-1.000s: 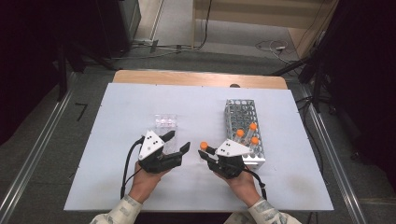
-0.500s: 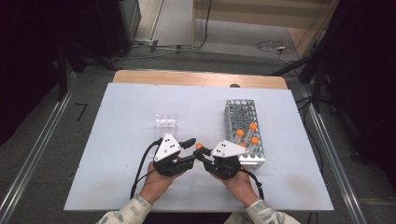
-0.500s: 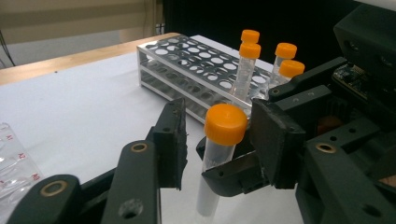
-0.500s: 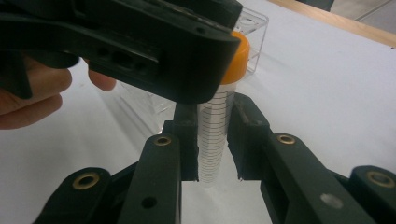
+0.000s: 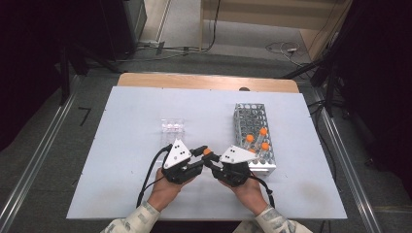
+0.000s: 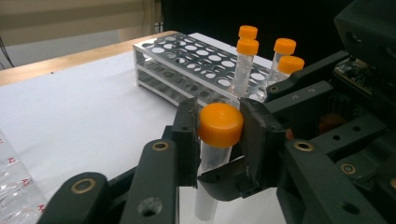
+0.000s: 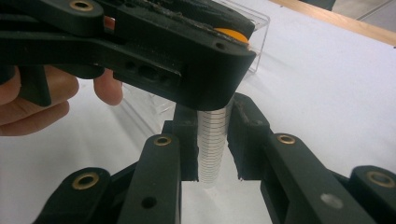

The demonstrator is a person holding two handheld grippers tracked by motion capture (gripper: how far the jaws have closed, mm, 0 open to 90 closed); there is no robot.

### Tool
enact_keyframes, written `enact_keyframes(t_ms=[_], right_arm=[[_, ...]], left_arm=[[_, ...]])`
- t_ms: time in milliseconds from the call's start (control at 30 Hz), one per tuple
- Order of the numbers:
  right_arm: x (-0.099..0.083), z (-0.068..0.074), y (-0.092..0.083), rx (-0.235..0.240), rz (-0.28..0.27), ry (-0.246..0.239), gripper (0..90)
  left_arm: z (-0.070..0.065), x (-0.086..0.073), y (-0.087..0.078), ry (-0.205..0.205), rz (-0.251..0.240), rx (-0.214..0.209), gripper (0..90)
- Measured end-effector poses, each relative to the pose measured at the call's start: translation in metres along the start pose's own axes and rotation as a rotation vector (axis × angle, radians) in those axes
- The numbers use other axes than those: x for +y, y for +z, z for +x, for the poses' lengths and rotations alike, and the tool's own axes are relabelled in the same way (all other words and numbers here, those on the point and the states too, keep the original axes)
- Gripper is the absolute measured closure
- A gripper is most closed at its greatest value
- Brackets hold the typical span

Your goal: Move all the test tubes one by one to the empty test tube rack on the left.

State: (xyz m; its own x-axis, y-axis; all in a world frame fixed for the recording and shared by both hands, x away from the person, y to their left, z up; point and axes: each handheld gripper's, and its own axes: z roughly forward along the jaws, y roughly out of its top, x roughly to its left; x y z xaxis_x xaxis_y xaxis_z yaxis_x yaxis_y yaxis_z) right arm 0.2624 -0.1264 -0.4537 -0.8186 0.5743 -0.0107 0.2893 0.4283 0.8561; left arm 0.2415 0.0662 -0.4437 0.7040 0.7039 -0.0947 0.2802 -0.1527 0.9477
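On the white surface, beyond and to the left of the left jaws, lies a clear plastic box. The left gripper points right toward the other hand. Its jaws have just been closing, and in the left gripper view they now press from both sides on the orange cap of a clear tube, so the cap sits squarely between the pads. Directly beneath that cap, the right gripper holds the same tube: in the right gripper view its jaws are clamped on the graduated body, which stands upright between them, with the left gripper crossing just above. The two grippers meet at the tube, touching or nearly so, near the front of the surface. Beyond the right jaws stands a metal tube rack, with four orange-capped tubes upright in its nearer end, just beside the right gripper.
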Motion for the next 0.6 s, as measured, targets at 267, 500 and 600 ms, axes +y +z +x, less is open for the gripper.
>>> enact_keyframes(t_ms=[267,500,600], right_arm=[[0.0,0.0,0.0,0.002,-0.005,0.008,57.8],[-0.001,-0.003,-0.007,-0.007,-0.027,0.025,39.7],[-0.001,-0.003,-0.009,-0.018,-0.026,0.041,36.0]], left_arm=[[0.002,0.003,-0.002,0.002,-0.007,0.01,71.2],[0.013,0.013,-0.005,-0.02,-0.023,0.058,71.2],[0.018,0.016,-0.005,-0.042,-0.03,0.067,71.2]])
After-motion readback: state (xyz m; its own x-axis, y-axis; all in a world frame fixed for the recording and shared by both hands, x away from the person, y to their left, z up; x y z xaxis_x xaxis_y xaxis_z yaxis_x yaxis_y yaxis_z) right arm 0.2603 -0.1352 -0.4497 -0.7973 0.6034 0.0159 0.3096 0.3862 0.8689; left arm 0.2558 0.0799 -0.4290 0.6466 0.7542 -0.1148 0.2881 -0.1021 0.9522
